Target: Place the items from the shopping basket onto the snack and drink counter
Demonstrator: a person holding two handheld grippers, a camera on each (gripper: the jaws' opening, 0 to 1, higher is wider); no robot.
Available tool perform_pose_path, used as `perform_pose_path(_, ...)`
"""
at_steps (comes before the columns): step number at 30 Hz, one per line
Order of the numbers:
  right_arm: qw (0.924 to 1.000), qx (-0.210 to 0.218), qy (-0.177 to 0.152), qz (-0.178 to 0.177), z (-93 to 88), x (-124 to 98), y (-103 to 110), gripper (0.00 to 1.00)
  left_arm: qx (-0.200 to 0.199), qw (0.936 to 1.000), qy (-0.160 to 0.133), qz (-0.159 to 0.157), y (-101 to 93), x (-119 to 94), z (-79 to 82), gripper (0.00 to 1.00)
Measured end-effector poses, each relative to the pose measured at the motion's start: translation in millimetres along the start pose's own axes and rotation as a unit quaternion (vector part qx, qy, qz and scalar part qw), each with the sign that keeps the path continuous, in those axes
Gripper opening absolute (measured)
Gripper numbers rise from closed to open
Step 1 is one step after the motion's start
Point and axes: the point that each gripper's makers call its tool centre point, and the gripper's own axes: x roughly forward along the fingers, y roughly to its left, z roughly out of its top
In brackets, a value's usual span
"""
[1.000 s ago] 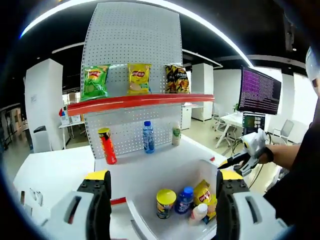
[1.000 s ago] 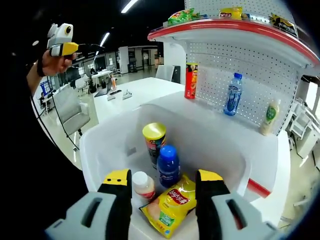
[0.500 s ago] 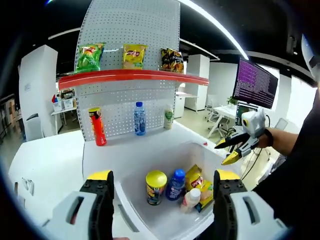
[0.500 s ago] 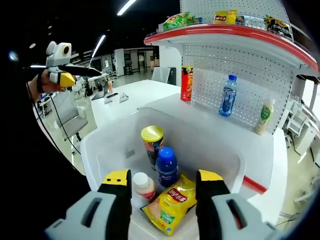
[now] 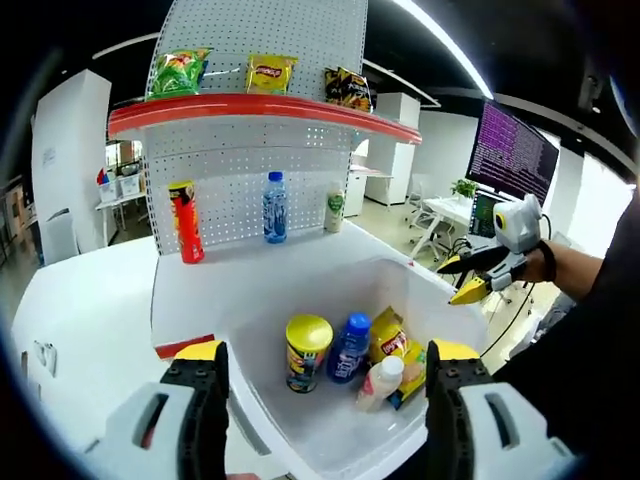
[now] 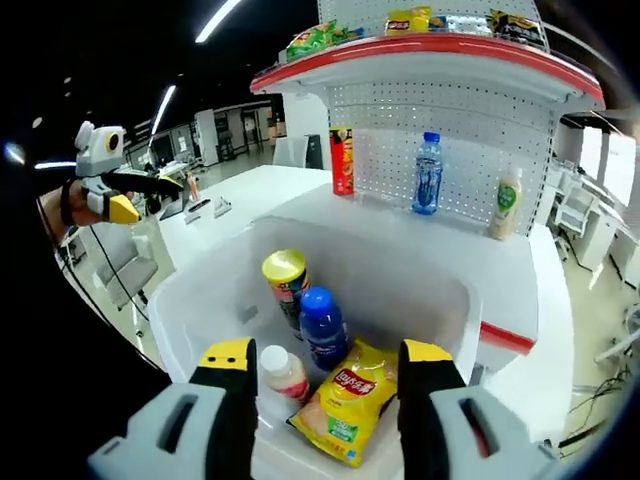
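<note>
A white basket [image 5: 300, 430] [image 6: 200, 290] holds a yellow-lidded can [image 5: 307, 350] [image 6: 285, 280], a blue-capped bottle [image 5: 350, 346] [image 6: 320, 325], a small white bottle [image 5: 379, 381] [image 6: 283, 372] and a yellow chip bag [image 5: 395, 345] [image 6: 347, 400]. My left gripper [image 5: 318, 368] hovers open above the basket's near side. My right gripper [image 6: 322, 362] is open over the small bottle and chip bag; it shows from the side [image 5: 470, 280] at the right. The left gripper [image 6: 125, 195] appears at the far left of the right gripper view.
The white counter [image 5: 210, 275] [image 6: 540, 300] behind the basket carries a red tube [image 5: 184, 221] [image 6: 342, 160], a water bottle [image 5: 273, 207] [image 6: 427, 172] and a pale drink bottle [image 5: 335, 207] [image 6: 505, 202]. A red shelf [image 5: 260, 105] [image 6: 430, 48] above holds chip bags. Desks and a monitor [image 5: 510, 155] stand behind.
Both views have shifted slightly; the left camera has dropped closer to the basket and the right camera has swung a little. The items in the basket have not moved. Both grippers remain open.
</note>
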Motion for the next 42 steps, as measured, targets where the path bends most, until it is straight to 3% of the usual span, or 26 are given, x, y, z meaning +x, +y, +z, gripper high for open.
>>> perform_pose_path(6, 0.9993, 0.036, 0.003, 0.000, -4.4, 9.1, 2.5, 0.68, -0.004, 1.0000, -0.005, -0.007, 1.1, 2.1, 3.1, 0.80)
perform_pose_path(11, 0.9988, 0.045, 0.016, -0.005, -11.6, 17.5, 1.9, 0.72, -0.009, 0.9999, -0.007, -0.011, 3.4, 1.3, 4.2, 0.80)
perform_pose_path(20, 0.9978, 0.048, 0.040, -0.023, -25.4, 30.9, -2.7, 0.70, -0.016, 0.9998, -0.011, -0.010, 11.7, -1.9, 5.8, 0.80)
perform_pose_path(24, 0.9941, 0.042, 0.093, -0.036, -49.2, 38.7, -4.9, 0.70, -0.016, 0.9997, -0.013, -0.014, 12.1, -2.8, 5.9, 0.80)
perform_pose_path(27, 0.9922, 0.041, 0.107, -0.050, -58.4, 45.2, -8.3, 0.68, -0.016, 0.9996, -0.014, -0.016, 13.0, -4.1, 5.0, 0.80)
perform_pose_path(42, 0.9880, 0.044, 0.130, -0.071, -66.5, 64.4, -14.4, 0.63, -0.020, 0.9995, -0.016, -0.016, 20.8, -11.0, -0.5, 0.80)
